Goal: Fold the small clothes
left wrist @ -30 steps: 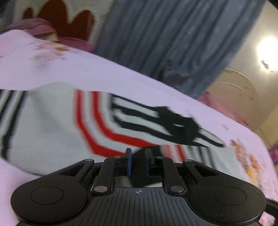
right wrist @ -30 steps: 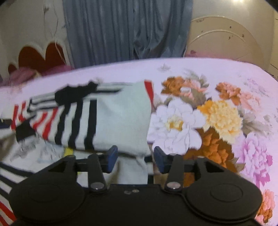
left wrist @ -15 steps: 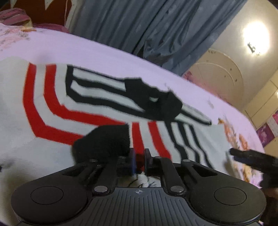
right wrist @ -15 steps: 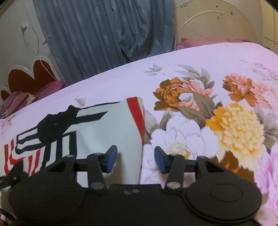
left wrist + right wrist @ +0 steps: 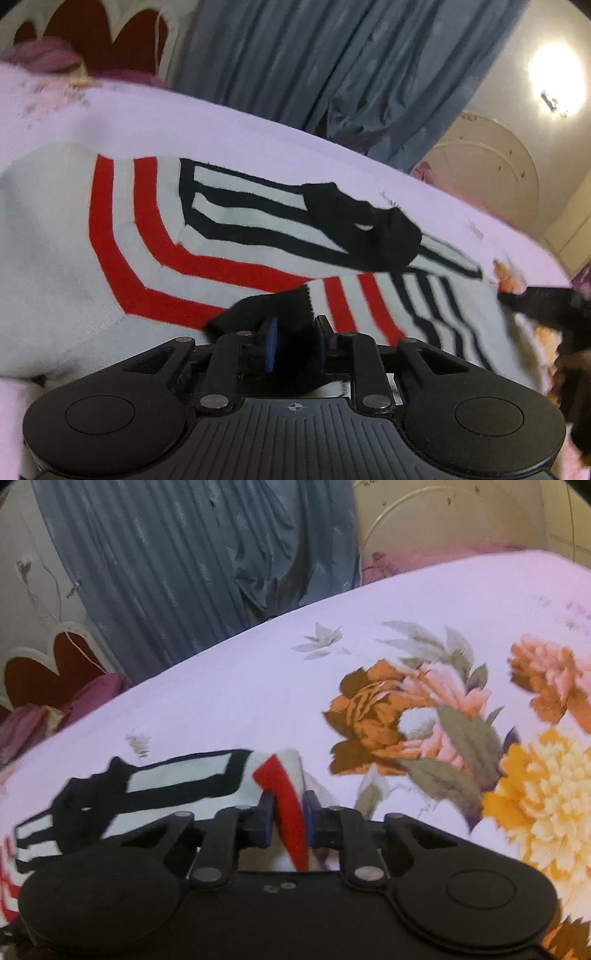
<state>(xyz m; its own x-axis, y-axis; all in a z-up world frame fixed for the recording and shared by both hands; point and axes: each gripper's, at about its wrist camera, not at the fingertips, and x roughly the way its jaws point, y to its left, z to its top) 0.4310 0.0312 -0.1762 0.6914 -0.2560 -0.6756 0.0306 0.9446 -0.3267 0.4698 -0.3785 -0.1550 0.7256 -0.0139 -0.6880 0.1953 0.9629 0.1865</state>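
Observation:
A small white sweater (image 5: 66,236) with red and black stripes lies spread on the bed. Its black cuff (image 5: 269,306) lies between the fingers of my left gripper (image 5: 295,338), whose jaws stand a little apart around it. In the right wrist view my right gripper (image 5: 288,818) is shut on the sweater's red-striped edge (image 5: 284,794), at the garment's right end. The striped sleeve (image 5: 177,775) stretches to the left of it. The right gripper also shows at the right edge of the left wrist view (image 5: 543,302).
The bed has a pale lilac sheet (image 5: 229,701) with large orange and yellow flowers (image 5: 384,716) to the right. Blue curtains (image 5: 295,62) hang behind the bed. A red scalloped headboard (image 5: 40,668) and purple pillows (image 5: 59,709) are at the far left.
My right gripper has closed onto the sweater's red-striped edge; it was open before. My left gripper's fingers have opened a little around the black cuff.

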